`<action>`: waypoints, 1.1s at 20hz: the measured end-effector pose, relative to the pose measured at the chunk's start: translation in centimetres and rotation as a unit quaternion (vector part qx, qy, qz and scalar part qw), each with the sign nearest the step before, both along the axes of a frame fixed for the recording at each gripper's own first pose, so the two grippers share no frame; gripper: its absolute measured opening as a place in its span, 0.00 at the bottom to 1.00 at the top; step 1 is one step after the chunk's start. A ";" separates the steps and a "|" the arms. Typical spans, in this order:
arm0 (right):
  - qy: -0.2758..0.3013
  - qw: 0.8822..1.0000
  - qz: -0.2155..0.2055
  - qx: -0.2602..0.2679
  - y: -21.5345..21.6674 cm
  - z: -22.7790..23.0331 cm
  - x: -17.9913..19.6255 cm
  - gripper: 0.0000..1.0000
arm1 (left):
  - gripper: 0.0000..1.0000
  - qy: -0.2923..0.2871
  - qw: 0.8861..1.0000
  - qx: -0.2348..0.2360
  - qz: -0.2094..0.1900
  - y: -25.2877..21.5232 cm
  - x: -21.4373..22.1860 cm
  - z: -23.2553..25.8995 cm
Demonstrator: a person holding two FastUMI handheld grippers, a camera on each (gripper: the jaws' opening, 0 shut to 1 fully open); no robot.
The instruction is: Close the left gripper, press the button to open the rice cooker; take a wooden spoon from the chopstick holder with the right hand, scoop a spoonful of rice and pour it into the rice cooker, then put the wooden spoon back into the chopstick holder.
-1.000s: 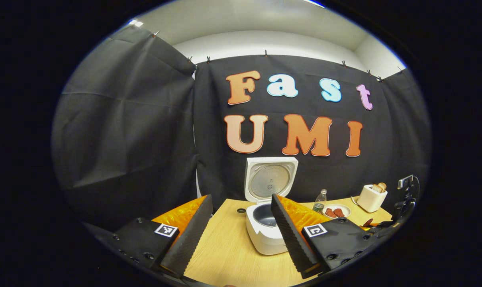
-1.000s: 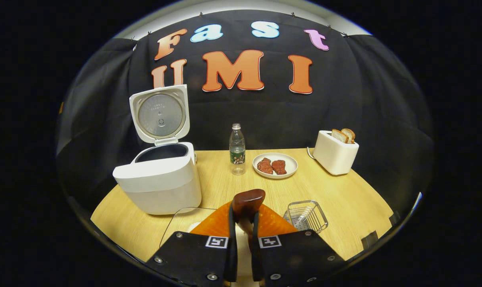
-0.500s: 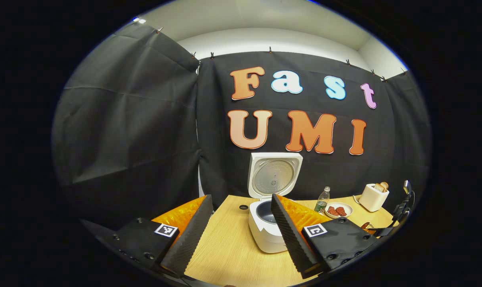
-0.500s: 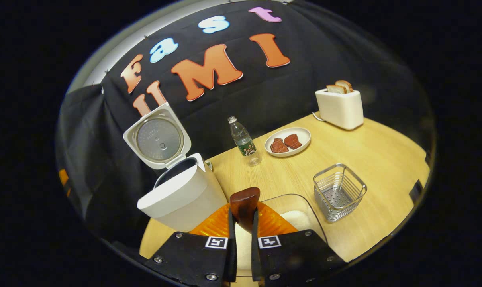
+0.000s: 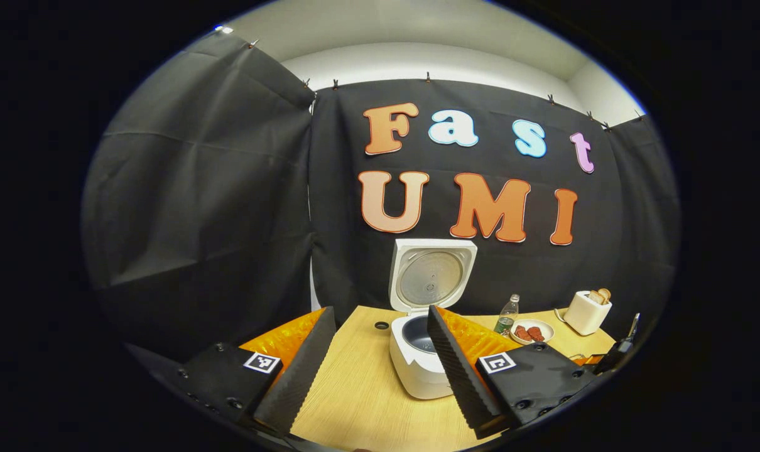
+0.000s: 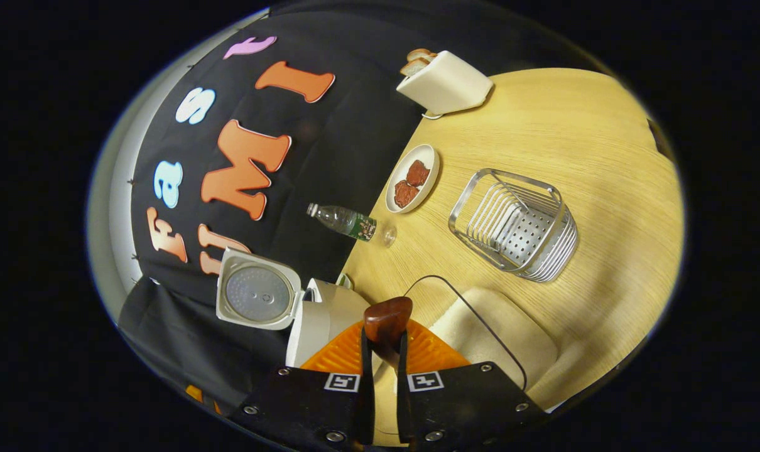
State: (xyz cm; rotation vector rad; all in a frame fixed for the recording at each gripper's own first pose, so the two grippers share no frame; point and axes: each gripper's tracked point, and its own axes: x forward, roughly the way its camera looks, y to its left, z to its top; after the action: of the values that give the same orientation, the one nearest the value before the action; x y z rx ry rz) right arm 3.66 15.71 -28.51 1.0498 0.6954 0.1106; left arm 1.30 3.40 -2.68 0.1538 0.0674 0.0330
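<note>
Wooden spoon (image 6: 387,321) sits clamped in the right gripper (image 6: 380,376) jaws at 6 o'clock, over the rice container (image 6: 494,329). Left gripper (image 5: 380,370) jaws gape wide, holding nothing. Scooping looks underway; next, carry to the open rice cooker (image 6: 317,317) at 8 o'clock.

The right gripper (image 6: 380,370) hides the wooden spoon (image 6: 387,321) below its dark rounded end. The rice cooker (image 6: 322,317) body sits partly behind the fingers; its pot contents cannot be made out.

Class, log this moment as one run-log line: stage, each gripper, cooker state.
stage: scooping rice | right gripper: shut on wooden spoon, over rice container | left gripper: open, idle | rice cooker: lid open
</note>
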 end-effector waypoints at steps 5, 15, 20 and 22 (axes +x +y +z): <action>-0.009 0.999 -0.024 0.031 -2.0 2.9 0.6 0.13 | 1.00 -0.010 1.000 0.011 -0.012 -1.3 0.5 0.6; -0.008 0.995 -0.051 0.085 -2.2 8.3 2.6 0.13 | 1.00 -0.008 0.999 0.018 -0.034 -3.1 0.9 0.4; -0.040 0.992 -0.038 0.109 0.0 13.4 5.3 0.13 | 0.98 -0.009 0.999 0.023 -0.044 -3.9 1.0 0.4; -0.047 0.992 -0.032 0.115 1.3 15.0 6.8 0.13 | 0.99 -0.009 0.999 0.024 -0.046 -3.9 0.9 0.4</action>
State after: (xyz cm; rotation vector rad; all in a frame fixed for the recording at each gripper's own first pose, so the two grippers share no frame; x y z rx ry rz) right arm 10.44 16.99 -13.51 1.2776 0.5712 0.1874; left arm 2.16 -0.45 -2.30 0.2046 0.0421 -0.0552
